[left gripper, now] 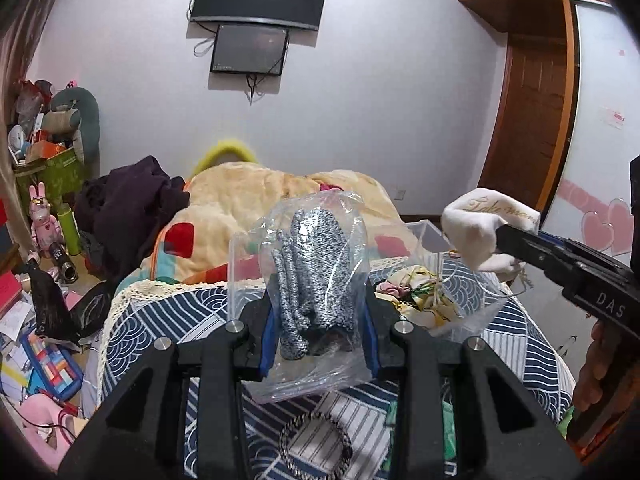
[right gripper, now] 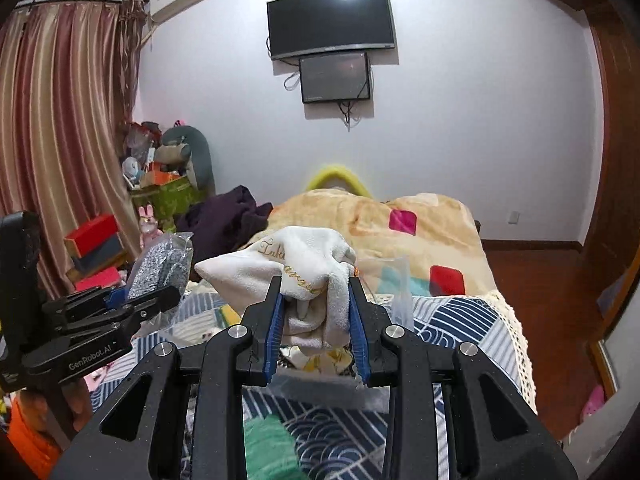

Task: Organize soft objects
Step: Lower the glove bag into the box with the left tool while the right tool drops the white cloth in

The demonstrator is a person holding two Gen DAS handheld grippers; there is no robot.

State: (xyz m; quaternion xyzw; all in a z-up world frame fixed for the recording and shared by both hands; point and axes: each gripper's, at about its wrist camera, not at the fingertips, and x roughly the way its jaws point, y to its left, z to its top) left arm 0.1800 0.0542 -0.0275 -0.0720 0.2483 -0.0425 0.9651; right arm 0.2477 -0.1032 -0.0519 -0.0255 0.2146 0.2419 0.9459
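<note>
Left gripper (left gripper: 318, 312) clamped on clear plastic bag (left gripper: 308, 248) containing grey knit gloves (left gripper: 316, 280), held up above the patterned bedspread (left gripper: 172, 320). Right gripper (right gripper: 316, 312) clamped on white cloth pouch (right gripper: 296, 268) with gold script, also lifted over the bed, to the right of the bag. Beaded bracelet (left gripper: 316, 448) lies on bedspread below left gripper

My left gripper (left gripper: 318, 320) is matte black, its angular arms studded with round silver screws, its fingers lined with blue pads (left gripper: 267, 340). My right gripper (right gripper: 317, 320) is built the same. White lettering marks their sides: "GenRobot.AI" on one, "DAS" on the other. My bare hand (left gripper: 596, 376) shows at the right grip.
</note>
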